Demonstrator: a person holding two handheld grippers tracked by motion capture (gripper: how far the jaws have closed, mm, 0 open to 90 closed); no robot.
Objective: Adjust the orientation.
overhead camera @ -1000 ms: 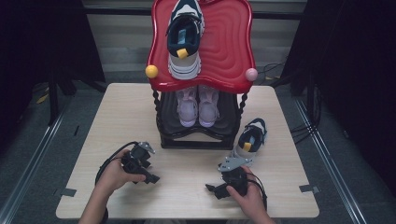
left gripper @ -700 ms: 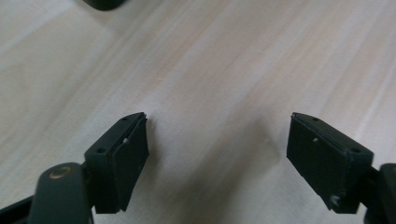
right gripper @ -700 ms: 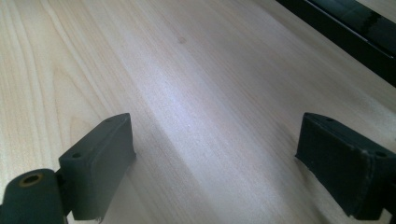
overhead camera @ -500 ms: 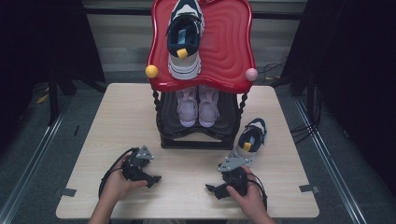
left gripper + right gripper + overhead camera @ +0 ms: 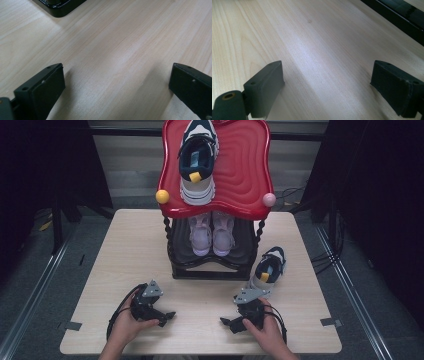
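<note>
pale matt wood-grain table [image 5: 130, 250]; glossy red ridged rack top [image 5: 245, 165]; glossy black rack base [image 5: 210, 270].

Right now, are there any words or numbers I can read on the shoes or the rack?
None can be read. The shoe on the red top, the pink pair below and the shoe on the table show no legible text.

Wooden table [image 5: 130, 245]; shoe rack [image 5: 212, 270]; sneaker [image 5: 269, 265]

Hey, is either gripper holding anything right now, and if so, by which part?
Nothing is held. The left gripper, whose jaws have just been opening, and the right gripper both stand open over bare table.
</note>
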